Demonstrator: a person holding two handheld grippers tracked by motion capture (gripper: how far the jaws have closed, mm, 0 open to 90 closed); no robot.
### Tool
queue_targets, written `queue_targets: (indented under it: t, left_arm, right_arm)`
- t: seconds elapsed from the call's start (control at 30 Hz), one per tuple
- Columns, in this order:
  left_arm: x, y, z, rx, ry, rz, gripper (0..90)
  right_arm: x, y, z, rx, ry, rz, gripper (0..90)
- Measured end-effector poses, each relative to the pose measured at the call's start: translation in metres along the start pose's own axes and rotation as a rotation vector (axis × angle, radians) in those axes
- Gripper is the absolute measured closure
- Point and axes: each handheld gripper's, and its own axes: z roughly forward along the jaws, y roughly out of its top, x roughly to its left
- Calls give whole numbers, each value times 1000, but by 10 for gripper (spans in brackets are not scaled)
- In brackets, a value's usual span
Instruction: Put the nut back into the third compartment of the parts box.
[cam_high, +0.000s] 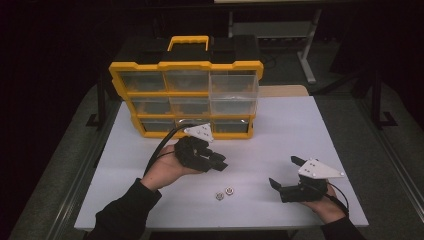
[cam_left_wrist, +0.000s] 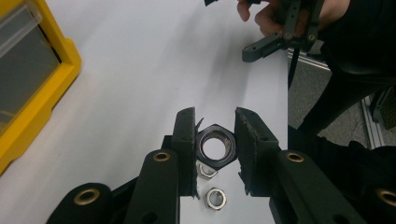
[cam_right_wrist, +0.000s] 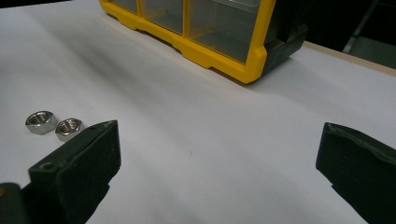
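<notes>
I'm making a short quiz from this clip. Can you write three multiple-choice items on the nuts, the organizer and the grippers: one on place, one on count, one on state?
1. Where is the dark hex nut?
A. between the left gripper jaws
B. in a drawer
C. under the right gripper

2. How many silver nuts lie on the table?
A. none
B. two
C. five

3. How are the right gripper's jaws?
A. shut on a nut
B. wide open, empty
C. gripping the yellow organizer

Answers:
1. A, both pads press its flats.
2. B, the pair lies side by side.
3. B, bare table shows between them.

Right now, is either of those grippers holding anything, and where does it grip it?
The left gripper holds a dark hex nut, pinched across two opposite flats between its jaws. The right gripper is open, holding nothing.
</notes>
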Motion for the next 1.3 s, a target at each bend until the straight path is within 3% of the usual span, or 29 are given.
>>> queue_targets:
  t: [0.33, 0.73, 1.3]
  left_arm:
    - [-2, 17, -14, -6, -14, -4, 706]
    - [-3, 39, -30, -7, -18, 56, 706]
    - [6, 63, -46, -63, -3, 62, 706]
  right_arm:
    - [1, 0, 0, 1, 1, 5, 0]
    - [0, 0, 0, 1, 2, 2, 0]
    - [0, 0, -1, -3, 7, 6, 0]
